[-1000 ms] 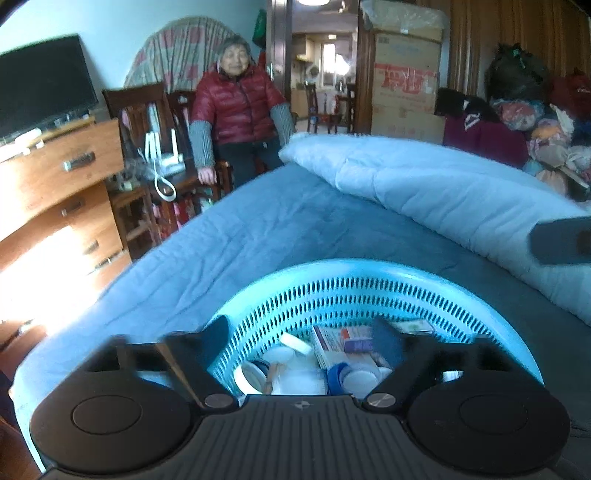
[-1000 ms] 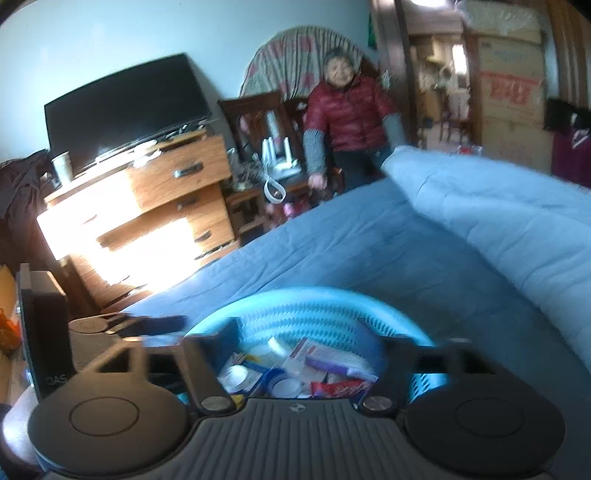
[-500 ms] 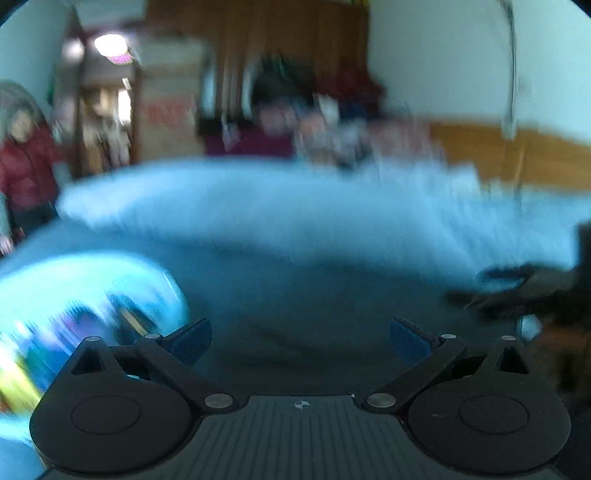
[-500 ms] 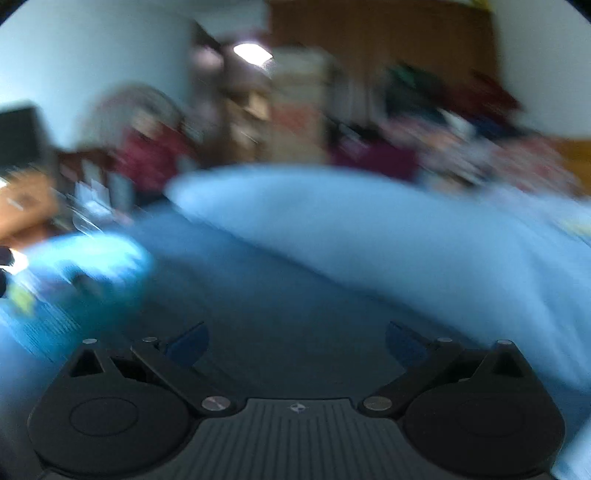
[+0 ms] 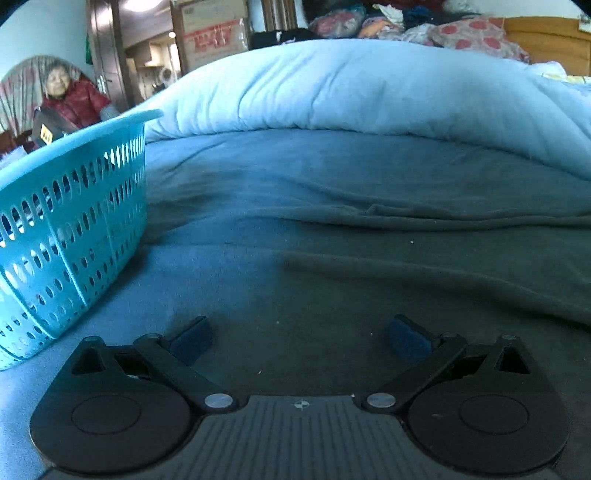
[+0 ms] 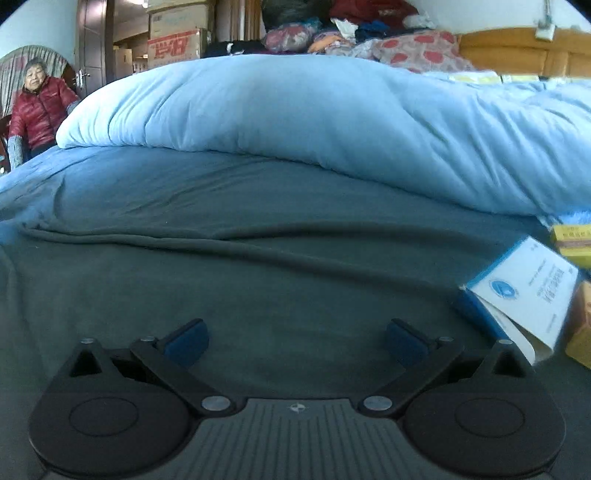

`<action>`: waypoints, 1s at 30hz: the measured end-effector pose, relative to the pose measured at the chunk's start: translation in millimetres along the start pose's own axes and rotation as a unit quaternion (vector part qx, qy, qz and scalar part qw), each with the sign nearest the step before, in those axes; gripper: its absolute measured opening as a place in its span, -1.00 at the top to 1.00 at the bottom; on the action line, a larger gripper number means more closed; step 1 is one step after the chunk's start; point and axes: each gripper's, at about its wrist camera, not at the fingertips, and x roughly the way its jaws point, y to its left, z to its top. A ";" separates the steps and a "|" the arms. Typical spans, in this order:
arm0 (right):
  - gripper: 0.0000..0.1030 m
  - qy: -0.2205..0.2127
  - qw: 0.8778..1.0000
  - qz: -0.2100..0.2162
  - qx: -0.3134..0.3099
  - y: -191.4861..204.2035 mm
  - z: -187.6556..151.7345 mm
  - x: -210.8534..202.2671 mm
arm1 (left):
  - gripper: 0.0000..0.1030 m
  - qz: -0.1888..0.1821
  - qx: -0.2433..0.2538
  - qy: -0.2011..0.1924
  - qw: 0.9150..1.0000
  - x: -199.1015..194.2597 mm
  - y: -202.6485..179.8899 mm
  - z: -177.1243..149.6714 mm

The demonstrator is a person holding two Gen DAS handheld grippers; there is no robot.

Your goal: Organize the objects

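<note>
left gripper (image 5: 299, 338): jaws spread wide, nothing between the blue pads (image 5: 190, 339); it sits low over the dark blanket (image 5: 332, 266), angled down toward it.
right gripper (image 6: 297, 338): jaws also spread wide and empty; blue pads (image 6: 404, 341) hang just above the same blanket (image 6: 258, 280).
basket (image 5: 70, 229): turquoise, perforated wall, standing upright on the bed at the left edge of the left wrist view, beside the left gripper and apart from it; its contents cannot be seen from this angle.
boxes: a white and blue carton (image 6: 524, 295) lies tilted on the blanket at the right edge of the right wrist view, near the right gripper but not touching it; a yellow box (image 6: 574, 240) sits just behind it, another yellow one (image 6: 581, 332) just to its right, partly cut off.
bedding: a pale blue duvet (image 5: 369, 88) is rolled up across the far side of the bed, above the wrinkled blanket.
background: a person in a red padded jacket (image 6: 38, 107) sits at far left; cardboard cartons (image 6: 177, 40) and heaped clothes (image 6: 351, 33) lie beyond the bed.
</note>
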 end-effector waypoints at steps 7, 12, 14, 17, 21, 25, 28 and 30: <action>-1.00 -0.003 1.000 0.000 0.001 -8.3 8.6 12.3 | -1.00 -0.012 -0.016 -0.003 1.000 0.9 10.7 1.1; -1.00 -0.004 1.000 -0.001 0.000 -12.0 6.9 7.4 | -1.00 -0.014 -0.019 -0.001 1.000 1.1 12.1 1.6; -1.00 -0.004 1.000 0.000 0.000 -11.8 6.6 7.4 | -1.00 -0.014 -0.019 -0.001 1.000 1.3 12.2 1.7; -1.00 -0.004 1.000 0.000 0.000 -11.9 6.9 8.0 | -1.00 -0.014 -0.019 -0.001 1.000 1.1 11.5 2.1; -1.00 -0.004 1.000 0.000 0.000 -12.0 7.2 8.6 | -1.00 -0.014 -0.019 -0.001 1.000 1.1 11.8 1.9; -1.00 -0.004 1.000 0.000 0.000 -12.1 7.2 8.6 | -1.00 -0.014 -0.019 -0.001 1.000 1.3 11.7 1.8; -1.00 -0.004 1.000 0.001 0.000 -12.1 7.0 8.0 | -1.00 -0.014 -0.019 -0.001 1.000 1.4 11.6 1.9; -1.00 -0.004 1.000 0.001 0.001 -11.9 6.7 7.5 | -1.00 -0.014 -0.019 -0.001 1.000 1.5 11.5 1.9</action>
